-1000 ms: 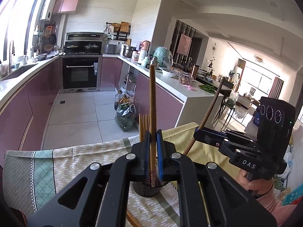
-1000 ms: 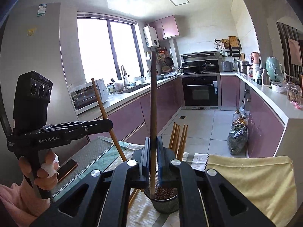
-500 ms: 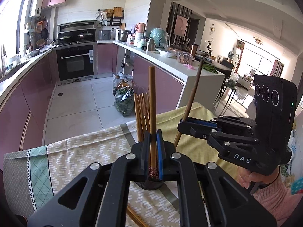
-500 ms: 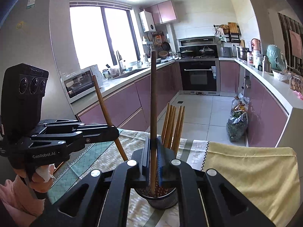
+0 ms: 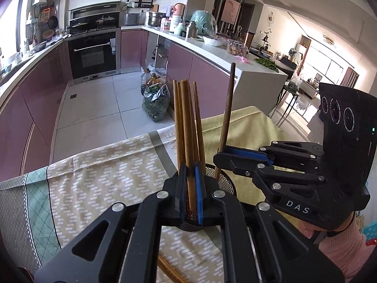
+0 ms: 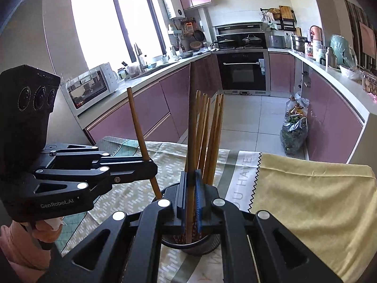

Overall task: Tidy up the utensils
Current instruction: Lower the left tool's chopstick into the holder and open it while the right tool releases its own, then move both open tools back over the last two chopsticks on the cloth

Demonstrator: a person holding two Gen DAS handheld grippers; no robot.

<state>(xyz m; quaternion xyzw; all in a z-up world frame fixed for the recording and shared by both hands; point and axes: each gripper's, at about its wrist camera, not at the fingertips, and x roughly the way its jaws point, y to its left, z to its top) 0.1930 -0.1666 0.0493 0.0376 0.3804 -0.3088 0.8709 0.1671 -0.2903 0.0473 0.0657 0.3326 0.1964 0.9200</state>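
Chopsticks, one per gripper. Left gripper (image 5: 191,188) is clamped on a light chopstick (image 5: 187,141), upright between the blue pads, lower tip inside the mesh cup (image 5: 223,184). In the right wrist view the same gripper (image 6: 150,167) comes in from the left, its stick (image 6: 139,127) leaning top-left with the lower end at the cup rim.

Right gripper (image 6: 190,198) is clamped on a darker chopstick (image 6: 192,122), near vertical, lower end down in the cup (image 6: 200,243). From the left wrist view it (image 5: 218,156) enters from the right, its stick (image 5: 227,108) slightly tilted, with the lower end crossing the cup rim.

Cup already holds a bunch of chopsticks (image 6: 209,136), standing close together and fanning a little at the top; both held sticks flank that bunch. Cup sits on a patterned cloth (image 5: 106,172) on the tabletop, with a yellow cloth (image 6: 306,188) to the right of it.

One more chopstick (image 5: 169,271) lies flat on the cloth near the cup base, partly hidden under the left gripper.

A hand (image 6: 44,231) in a pink sleeve holds the left gripper's handle. Far behind: kitchen floor, purple cabinets, oven (image 6: 242,70).
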